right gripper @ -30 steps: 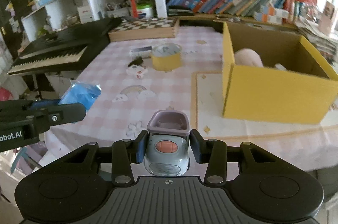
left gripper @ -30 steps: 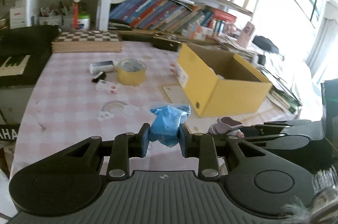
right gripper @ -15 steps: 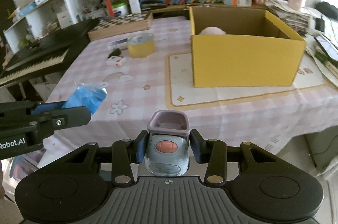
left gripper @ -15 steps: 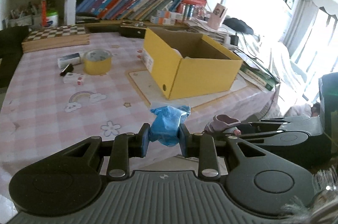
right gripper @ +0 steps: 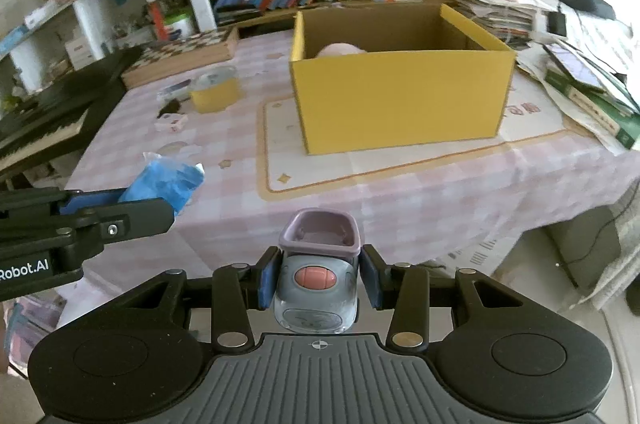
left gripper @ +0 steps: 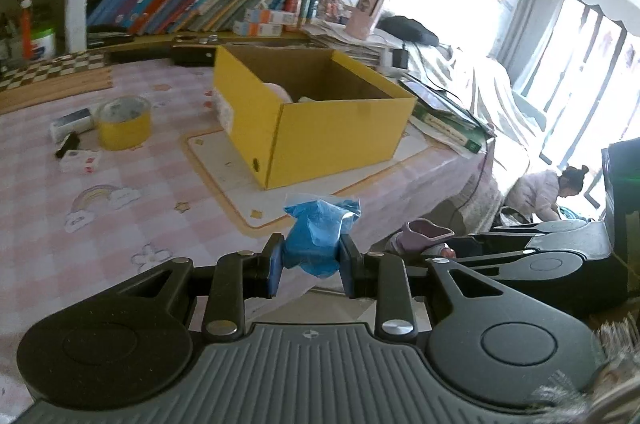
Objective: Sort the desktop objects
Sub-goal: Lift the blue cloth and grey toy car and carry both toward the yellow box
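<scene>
My left gripper (left gripper: 310, 270) is shut on a crumpled blue bag (left gripper: 318, 238), held in the air off the table's front edge. It also shows at the left of the right wrist view (right gripper: 164, 184). My right gripper (right gripper: 318, 282) is shut on a small grey toy car with a purple top (right gripper: 318, 264), also held in front of the table; the toy shows in the left wrist view (left gripper: 424, 238). The open yellow cardboard box (right gripper: 400, 108) stands on a mat on the table, with a pale pink object (right gripper: 340, 50) inside.
On the pink checked tablecloth (left gripper: 120, 224) lie a yellow tape roll (left gripper: 124, 122), a small white box (left gripper: 78, 160), a black clip and a white-grey eraser. A chessboard box (right gripper: 188, 50) and bookshelves stand behind. A keyboard (right gripper: 48, 116) is at left, stacked papers at right.
Both grippers have pulled back and swung right with their objects still held. The table and yellow box now look farther away and more centred.
</scene>
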Motion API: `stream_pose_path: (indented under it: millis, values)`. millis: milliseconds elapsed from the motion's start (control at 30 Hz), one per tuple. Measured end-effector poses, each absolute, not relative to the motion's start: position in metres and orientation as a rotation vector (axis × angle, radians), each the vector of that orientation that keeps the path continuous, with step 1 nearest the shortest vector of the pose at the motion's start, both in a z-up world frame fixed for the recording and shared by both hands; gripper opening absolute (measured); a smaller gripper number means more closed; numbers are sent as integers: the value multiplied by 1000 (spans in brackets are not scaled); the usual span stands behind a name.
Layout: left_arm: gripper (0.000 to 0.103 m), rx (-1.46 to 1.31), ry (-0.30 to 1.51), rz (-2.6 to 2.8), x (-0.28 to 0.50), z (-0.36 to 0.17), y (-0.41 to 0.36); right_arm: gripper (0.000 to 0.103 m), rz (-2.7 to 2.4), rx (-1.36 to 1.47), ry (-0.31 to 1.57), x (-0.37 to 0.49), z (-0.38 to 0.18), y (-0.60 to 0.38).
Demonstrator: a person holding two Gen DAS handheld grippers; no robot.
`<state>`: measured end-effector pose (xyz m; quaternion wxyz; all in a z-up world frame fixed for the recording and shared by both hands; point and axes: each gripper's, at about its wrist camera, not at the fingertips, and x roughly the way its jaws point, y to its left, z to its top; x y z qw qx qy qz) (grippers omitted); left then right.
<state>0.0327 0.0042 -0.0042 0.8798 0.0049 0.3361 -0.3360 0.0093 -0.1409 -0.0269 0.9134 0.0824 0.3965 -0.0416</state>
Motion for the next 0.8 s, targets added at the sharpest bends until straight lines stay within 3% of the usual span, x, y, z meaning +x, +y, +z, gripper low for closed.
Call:
stream_pose_path:
  millis: [800]
  values:
    - [26, 63, 743, -775, 63, -7, -94, 43, -144, 212, 843, 26, -29, -229]
